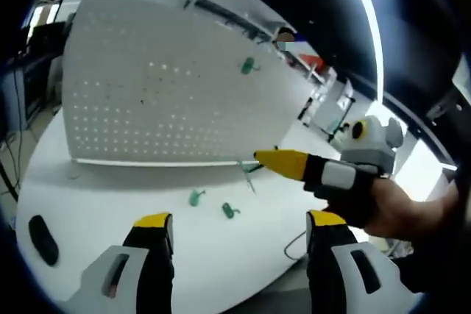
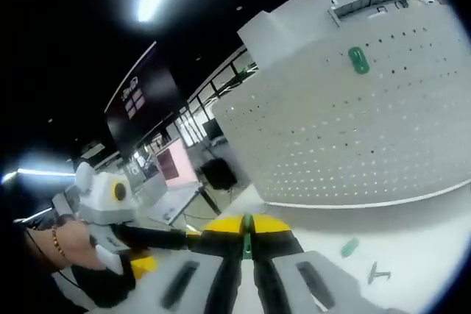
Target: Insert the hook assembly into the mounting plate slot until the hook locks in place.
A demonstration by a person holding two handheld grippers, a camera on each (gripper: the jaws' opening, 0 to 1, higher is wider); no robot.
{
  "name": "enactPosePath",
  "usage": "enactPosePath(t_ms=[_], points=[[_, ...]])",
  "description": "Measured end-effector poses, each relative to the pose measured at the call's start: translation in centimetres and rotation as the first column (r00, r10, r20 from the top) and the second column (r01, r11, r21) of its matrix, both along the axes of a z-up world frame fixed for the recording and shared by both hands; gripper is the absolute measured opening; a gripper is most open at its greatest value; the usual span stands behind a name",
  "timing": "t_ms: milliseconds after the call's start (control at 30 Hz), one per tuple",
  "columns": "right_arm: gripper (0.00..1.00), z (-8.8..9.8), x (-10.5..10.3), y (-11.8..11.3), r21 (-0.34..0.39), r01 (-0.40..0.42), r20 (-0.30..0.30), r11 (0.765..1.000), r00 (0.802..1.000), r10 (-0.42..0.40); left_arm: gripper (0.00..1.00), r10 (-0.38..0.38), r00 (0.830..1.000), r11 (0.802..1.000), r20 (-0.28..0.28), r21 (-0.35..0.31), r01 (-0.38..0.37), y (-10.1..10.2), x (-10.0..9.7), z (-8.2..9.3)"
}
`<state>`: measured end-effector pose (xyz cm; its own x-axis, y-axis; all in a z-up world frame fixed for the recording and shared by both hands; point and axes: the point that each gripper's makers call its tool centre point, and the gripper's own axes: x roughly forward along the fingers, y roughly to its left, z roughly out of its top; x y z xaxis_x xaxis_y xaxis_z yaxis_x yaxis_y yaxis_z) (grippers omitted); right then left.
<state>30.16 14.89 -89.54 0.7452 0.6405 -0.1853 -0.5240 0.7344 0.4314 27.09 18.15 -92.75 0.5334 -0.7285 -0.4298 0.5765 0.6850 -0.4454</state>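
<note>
Between the yellow-tipped jaws of the right gripper (image 2: pixel 247 234), a thin green hook piece (image 2: pixel 247 244) is being pinched, the jaws pressed together on it so that its end is pointing toward the large white perforated pegboard panel (image 2: pixel 346 137) standing upright on the white table (image 2: pixel 427 233). Such a fingertip grip is probably leaving the hook's working end free to enter a hole or slot. From the left gripper view, that same gripper is reaching in from the right, a person's hand (image 1: pixel 401 211) gripping its handle, its tips near the panel's lower edge, where a thin metal-and-green part (image 1: pixel 248 174) is showing.

On the board itself, one green hook (image 1: pixel 248 66) is already sitting high up, perhaps showing the intended result. Two loose green hooks (image 1: pixel 196 198) are lying on the table just in front of the panel, seemingly spares waiting their turn.

The left gripper (image 1: pixel 239 222) is hovering over the table with its jaws standing apart and holding nothing, likely kept back so that the panel and parts are remaining in sight. Insertion is, by my judgement, not yet completed.
</note>
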Motion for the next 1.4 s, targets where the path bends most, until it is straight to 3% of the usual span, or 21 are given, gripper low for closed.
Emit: enactPosePath(t_ms=[100, 200, 433, 533, 700, 1033, 1400], points=[[0.0, -0.4, -0.8, 0.6, 0.056, -0.016, -0.044, 0.998, 0.999, 0.018, 0.72, 0.003, 1.0, 1.0, -0.006, -0.004, -0.003, -0.1, 0.0, -0.2], [0.0, -0.3, -1.3, 0.9, 0.053, -0.017, -0.039, 0.998, 0.999, 0.019, 0.67, -0.007, 1.0, 1.0, -0.029, -0.011, 0.006, -0.2, -0.3, -0.5], [0.0, 0.9, -2.0, 2.3, 0.086, -0.044, -0.019, 0.995, 0.999, 0.046, 0.54, -0.001, 1.0, 1.0, -0.02, -0.028, 0.0, -0.1, -0.2, -0.1], [0.0, 1.3, -2.2, 2.9, 0.093, -0.056, -0.011, 0.994, 0.998, 0.058, 0.42, 0.008, 1.0, 0.997, -0.016, -0.078, -0.01, -0.1, -0.1, 0.7], [0.0, 1.8, -2.9, 3.6, 0.104, -0.065, 0.002, 0.992, 0.998, 0.066, 0.34, 0.021, 0.999, 0.994, -0.032, -0.11, -0.024, -0.1, -0.3, 0.9], [0.0, 1.8, -3.1, 3.6, 0.13, -0.045, 0.005, 0.99, 0.999, 0.045, 0.14, -0.001, 0.999, 0.99, -0.045, -0.143, -0.005, -0.5, -0.7, 0.9], [0.0, 1.7, -3.3, 4.0, 0.115, -0.059, 0.009, 0.992, 0.998, 0.059, 0.06, 0.007, 0.995, 0.978, -0.102, -0.209, -0.028, -0.5, -0.8, 0.8]])
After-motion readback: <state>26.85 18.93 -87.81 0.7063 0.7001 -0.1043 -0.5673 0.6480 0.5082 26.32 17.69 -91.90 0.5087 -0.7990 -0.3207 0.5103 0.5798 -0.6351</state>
